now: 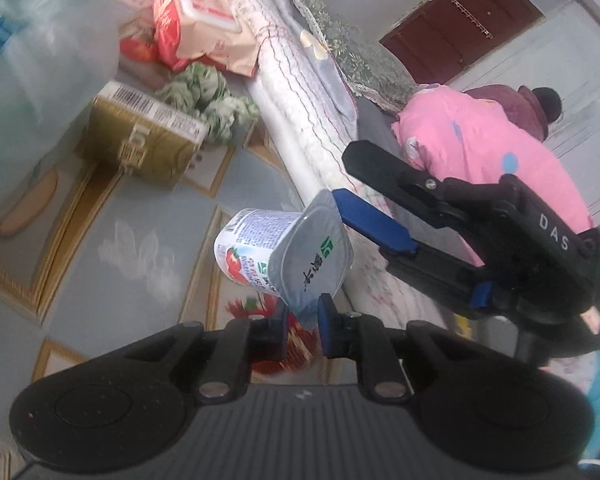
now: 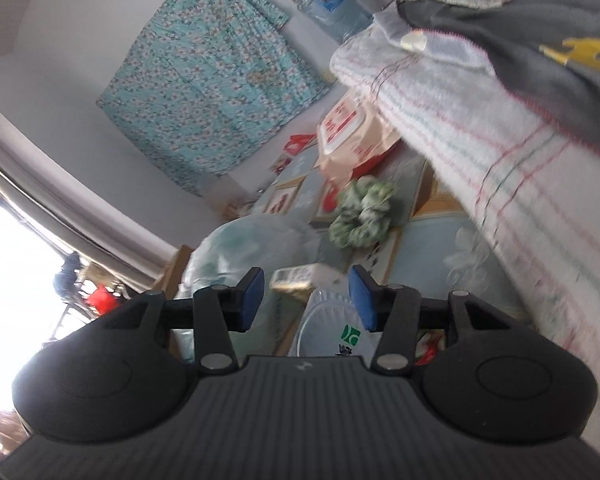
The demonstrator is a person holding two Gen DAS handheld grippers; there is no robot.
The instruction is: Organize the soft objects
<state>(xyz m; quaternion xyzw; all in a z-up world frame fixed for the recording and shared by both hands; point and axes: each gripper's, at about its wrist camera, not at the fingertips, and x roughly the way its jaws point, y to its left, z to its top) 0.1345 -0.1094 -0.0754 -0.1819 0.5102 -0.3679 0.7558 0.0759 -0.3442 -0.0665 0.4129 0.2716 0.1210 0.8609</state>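
A strawberry yogurt cup (image 1: 252, 252) with a grey foil lid (image 1: 312, 264) lies tilted on its side above the patterned table top (image 1: 112, 216). My left gripper (image 1: 304, 326) is shut on the lid's lower rim. My right gripper (image 1: 348, 176) comes in from the right and is open, one blue pad (image 1: 372, 220) beside the lid's upper edge. In the right wrist view the right gripper (image 2: 306, 292) is open, with the lid (image 2: 332, 328) low between its fingers. A green and white fabric bundle (image 1: 204, 96) (image 2: 360, 216) lies farther back.
A gold box (image 1: 140, 136) and a pale plastic bag (image 1: 32, 60) (image 2: 240, 256) stand on the left. A wipes pack (image 1: 212, 20) (image 2: 352, 132) lies behind. A white striped blanket (image 1: 292, 92) (image 2: 480, 152) borders the table. A person in pink (image 1: 480, 148) is at the back.
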